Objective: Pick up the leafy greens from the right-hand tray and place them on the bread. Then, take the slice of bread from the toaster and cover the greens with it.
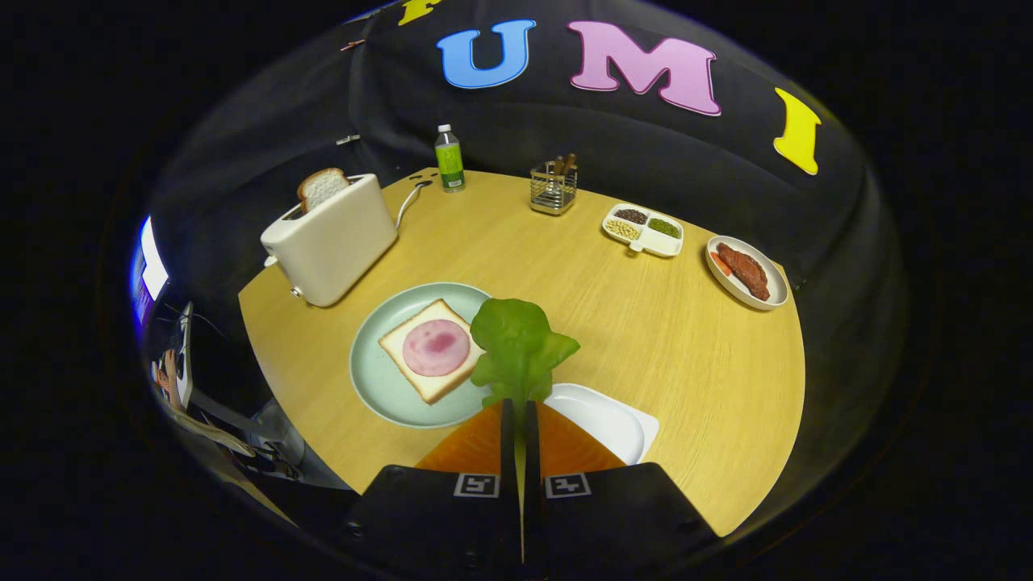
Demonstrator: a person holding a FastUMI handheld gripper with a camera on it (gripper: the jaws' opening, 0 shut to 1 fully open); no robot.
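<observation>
You have bright green leafy greens (520, 347) in the jaws; at ten o'clock a pale green plate (379, 391) carries tan-crusted bread (403, 335) with pink ham (437, 347). The toaster (331, 242) is cream, the right-hand tray (605, 420) white, the counter (646, 323) light oak-grained.

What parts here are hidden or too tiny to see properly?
Gripper view:
- Stem of the leafy greens, pinched between the tongs.
- Near part of the white rectangular tray, behind the tongs.
- Lower half of the bread slice, inside the white toaster.
- Contents of the wire basket, too small.
</observation>
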